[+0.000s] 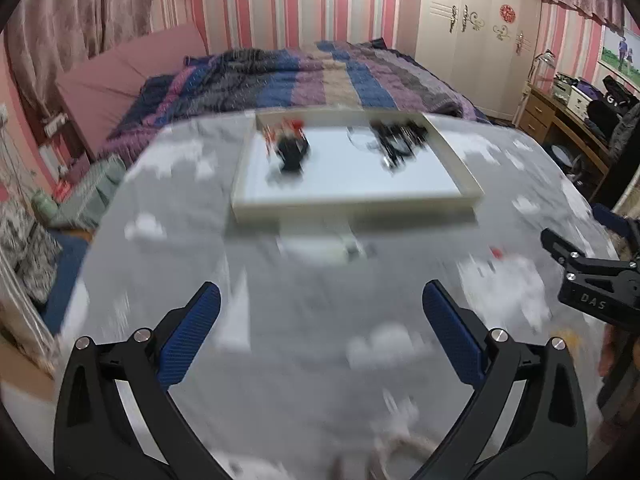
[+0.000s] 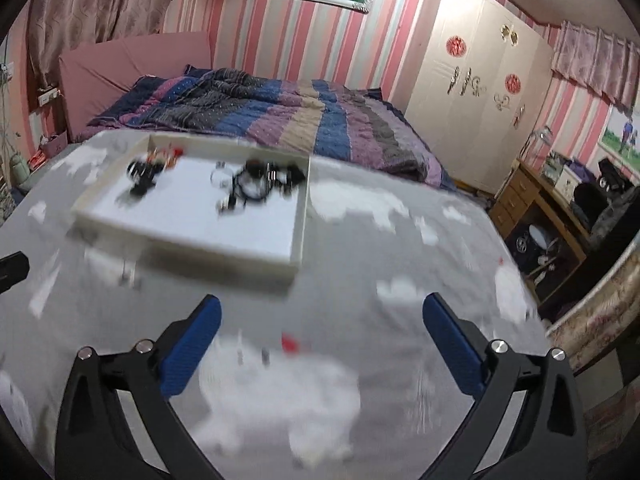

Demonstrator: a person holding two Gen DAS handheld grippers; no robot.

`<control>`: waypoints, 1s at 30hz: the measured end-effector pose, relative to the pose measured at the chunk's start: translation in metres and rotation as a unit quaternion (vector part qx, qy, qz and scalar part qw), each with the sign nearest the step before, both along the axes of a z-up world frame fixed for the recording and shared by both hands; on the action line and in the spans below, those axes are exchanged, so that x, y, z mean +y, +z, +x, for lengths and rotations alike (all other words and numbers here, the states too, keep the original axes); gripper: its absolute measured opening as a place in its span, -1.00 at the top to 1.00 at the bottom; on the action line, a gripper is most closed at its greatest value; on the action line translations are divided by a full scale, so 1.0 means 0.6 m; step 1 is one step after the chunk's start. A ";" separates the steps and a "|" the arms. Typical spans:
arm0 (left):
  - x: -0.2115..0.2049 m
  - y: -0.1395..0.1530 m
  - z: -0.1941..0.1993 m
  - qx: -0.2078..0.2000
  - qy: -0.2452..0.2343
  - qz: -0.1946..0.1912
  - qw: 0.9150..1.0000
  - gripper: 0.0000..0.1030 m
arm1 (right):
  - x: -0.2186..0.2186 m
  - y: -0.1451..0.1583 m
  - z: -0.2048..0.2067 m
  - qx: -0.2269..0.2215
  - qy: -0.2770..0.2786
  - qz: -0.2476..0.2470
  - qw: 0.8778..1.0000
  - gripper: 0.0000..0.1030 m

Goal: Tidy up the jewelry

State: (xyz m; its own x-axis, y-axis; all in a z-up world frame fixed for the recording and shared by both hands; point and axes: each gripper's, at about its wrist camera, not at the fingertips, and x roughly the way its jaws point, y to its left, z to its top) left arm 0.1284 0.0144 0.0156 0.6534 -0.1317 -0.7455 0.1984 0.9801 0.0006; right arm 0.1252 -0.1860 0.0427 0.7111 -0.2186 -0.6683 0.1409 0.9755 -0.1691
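**Clerk:** Left gripper (image 1: 320,304), nearest the lens: blue pads (image 1: 192,336) spread wide, nothing between them, hanging over a grey cloth (image 1: 304,360) printed with white shapes.

**Checker:** And the right one?

**Clerk:** Right gripper (image 2: 320,308): likewise spread wide and holding nothing, over the same cloth. Part of its black frame shows at the right edge of the left view.

**Checker:** Where is the jewelry?

**Clerk:** One white tray (image 1: 352,204), shallow, lying on the cloth toward its far edge, well apart from both grippers. On the tray's far half: a dark clump (image 1: 292,152) with red bits on the left, a black tangle (image 1: 396,140) on the right, and a pale ring-like item (image 1: 358,138) just beside the tangle. Blur hides what each piece is.

**Checker:** Anything loose on the cloth?

**Clerk:** One small red item (image 2: 289,343) near the cloth's front edge, between the right gripper's fingers in its view. One small pale item (image 1: 352,252) in front of the tray's near rim; too blurred to identify.

**Checker:** Surroundings?

**Clerk:** One bed (image 2: 280,108) with a striped quilt beyond the cloth; one white wardrobe (image 2: 472,92) at far right.
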 end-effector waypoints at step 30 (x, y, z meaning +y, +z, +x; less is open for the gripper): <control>-0.046 -0.162 -0.211 0.014 -0.011 -0.006 1.000 -0.94 | -0.055 -0.144 -0.250 -0.003 -0.050 0.073 0.996 -0.95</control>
